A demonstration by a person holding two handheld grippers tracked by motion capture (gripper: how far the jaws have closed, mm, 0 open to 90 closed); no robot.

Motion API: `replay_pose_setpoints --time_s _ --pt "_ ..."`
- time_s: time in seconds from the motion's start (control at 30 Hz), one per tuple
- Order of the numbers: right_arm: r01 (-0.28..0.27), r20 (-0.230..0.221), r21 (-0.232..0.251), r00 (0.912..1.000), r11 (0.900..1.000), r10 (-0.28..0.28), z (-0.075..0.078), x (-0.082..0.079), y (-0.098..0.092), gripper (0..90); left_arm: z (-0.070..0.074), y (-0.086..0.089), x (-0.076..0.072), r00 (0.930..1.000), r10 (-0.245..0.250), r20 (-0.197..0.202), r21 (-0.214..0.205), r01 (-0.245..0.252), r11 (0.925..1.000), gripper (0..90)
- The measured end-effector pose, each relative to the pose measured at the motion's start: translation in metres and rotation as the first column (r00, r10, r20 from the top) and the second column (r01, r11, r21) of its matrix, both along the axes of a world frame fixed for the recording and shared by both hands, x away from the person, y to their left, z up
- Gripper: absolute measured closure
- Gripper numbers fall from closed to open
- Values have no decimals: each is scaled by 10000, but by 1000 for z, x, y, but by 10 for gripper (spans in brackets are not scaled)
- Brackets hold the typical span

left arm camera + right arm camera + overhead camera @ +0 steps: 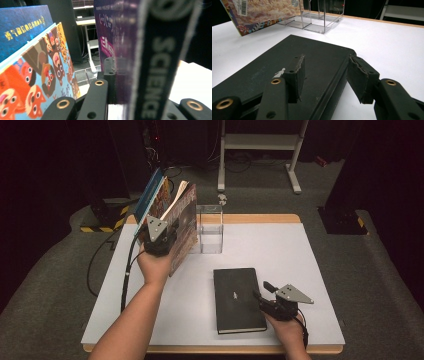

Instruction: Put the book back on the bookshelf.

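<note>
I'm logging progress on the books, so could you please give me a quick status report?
Left gripper shut on upright book beside leaning picture books. Right gripper open, straddling black book's edge, not clamped. Clear stand close by, nothing blocking.

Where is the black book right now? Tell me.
In the high view the black book lies flat on the white table, near its front right, beside the right claw and nearer than the clear stand.
</note>
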State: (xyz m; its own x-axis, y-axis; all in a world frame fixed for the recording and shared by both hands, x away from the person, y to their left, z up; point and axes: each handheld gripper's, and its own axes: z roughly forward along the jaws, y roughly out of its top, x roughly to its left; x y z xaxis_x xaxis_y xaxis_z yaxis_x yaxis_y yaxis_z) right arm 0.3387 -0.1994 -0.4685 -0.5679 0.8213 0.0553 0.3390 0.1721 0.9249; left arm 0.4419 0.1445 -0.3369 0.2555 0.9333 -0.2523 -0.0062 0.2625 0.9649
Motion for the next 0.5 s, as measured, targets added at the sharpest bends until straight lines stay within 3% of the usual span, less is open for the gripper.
replay_pose_setpoints --time_s 0.5 --pt "-23 -53 43 10000 10000 24 -1 1 0 482 5 -4 24 9989 413 233 29 -414 9991 837"
